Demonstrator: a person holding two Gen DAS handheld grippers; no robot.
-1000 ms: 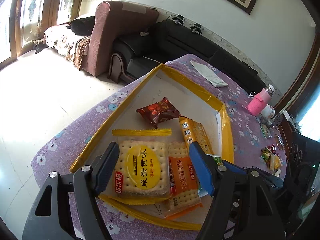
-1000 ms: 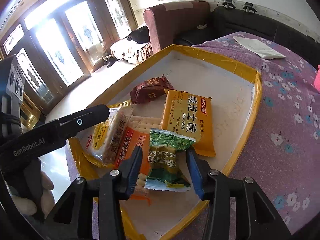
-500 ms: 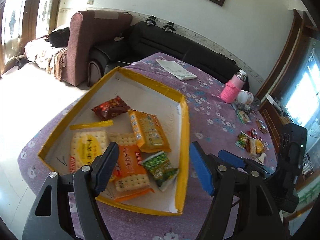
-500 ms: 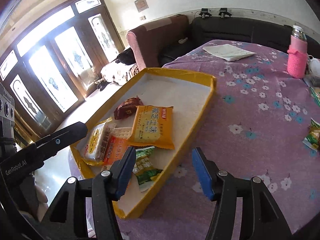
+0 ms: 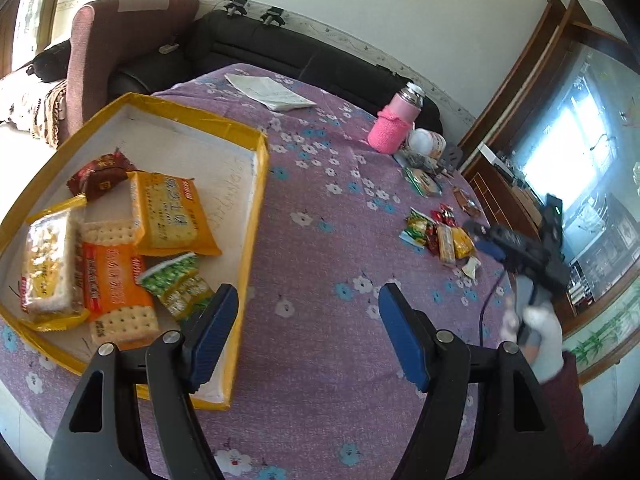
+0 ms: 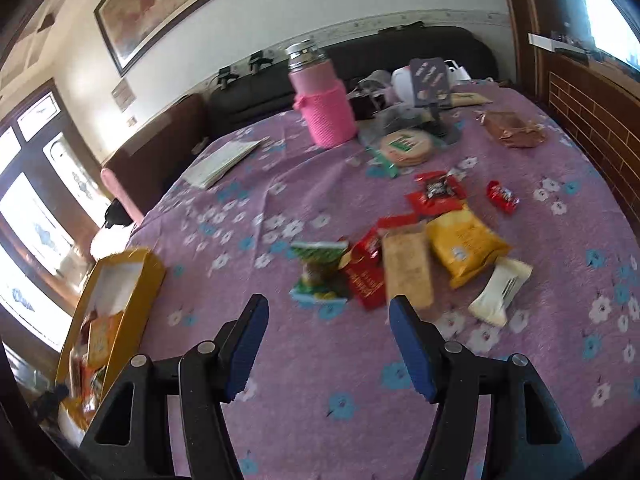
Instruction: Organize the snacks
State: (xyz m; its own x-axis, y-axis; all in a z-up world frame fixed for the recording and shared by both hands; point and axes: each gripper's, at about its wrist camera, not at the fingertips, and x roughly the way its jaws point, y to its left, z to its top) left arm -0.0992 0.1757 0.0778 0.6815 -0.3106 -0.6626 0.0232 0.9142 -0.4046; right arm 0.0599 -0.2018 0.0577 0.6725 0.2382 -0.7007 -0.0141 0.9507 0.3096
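Left wrist view: my left tongs (image 5: 308, 330) are spread wide w/ nothing between them, above the bench (image 5: 320, 208) just beside the yellow tray (image 5: 262, 168). Tray holds a brown packet (image 5: 102, 174), yellow cracker pack (image 5: 170, 212), orange cracker pack (image 5: 114, 288), green packet (image 5: 178, 284).

Right wrist view: my right tongs (image 6: 328, 344) are spread, empty, near the loose snack pile: green packet (image 6: 320, 270), red packet (image 6: 366, 274), yellow bag (image 6: 464, 246), white bar (image 6: 500, 290). Pink bottle (image 6: 324, 108) well behind.

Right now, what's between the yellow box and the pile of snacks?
Only bare flowery tablecloth between the box and the snack pile, shown in the left wrist view.
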